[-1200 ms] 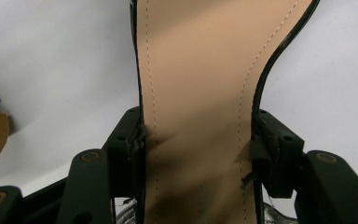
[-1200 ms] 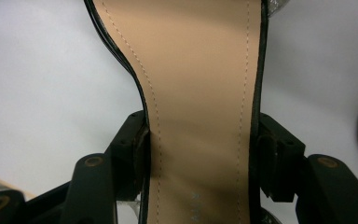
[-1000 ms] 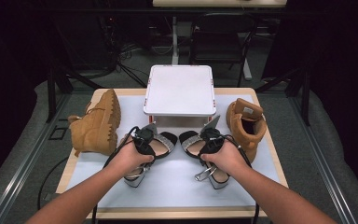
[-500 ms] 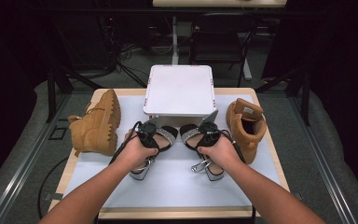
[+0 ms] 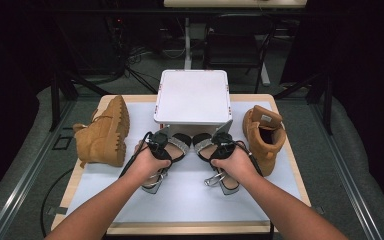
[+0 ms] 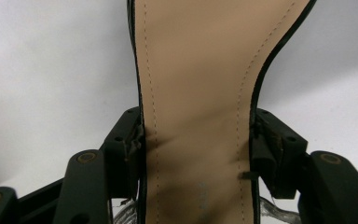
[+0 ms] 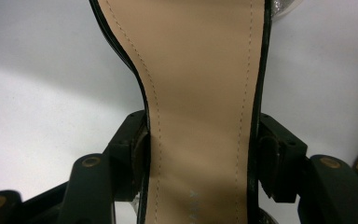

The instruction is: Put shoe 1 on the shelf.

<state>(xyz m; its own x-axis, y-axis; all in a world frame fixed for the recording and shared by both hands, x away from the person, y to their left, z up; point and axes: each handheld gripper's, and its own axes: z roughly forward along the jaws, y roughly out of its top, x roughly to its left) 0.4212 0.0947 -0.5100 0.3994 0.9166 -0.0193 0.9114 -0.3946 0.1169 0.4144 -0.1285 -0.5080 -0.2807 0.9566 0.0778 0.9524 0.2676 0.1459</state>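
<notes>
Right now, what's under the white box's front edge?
The toes of both heeled sandals reach under the white box, which stands on legs; anything farther back is covered.

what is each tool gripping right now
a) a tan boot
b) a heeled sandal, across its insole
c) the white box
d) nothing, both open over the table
b: in the gripper views the left tool clamps the left sandal across its tan insole, jaws pressed against both edges, and the right tool clamps the right sandal the same way.
</notes>
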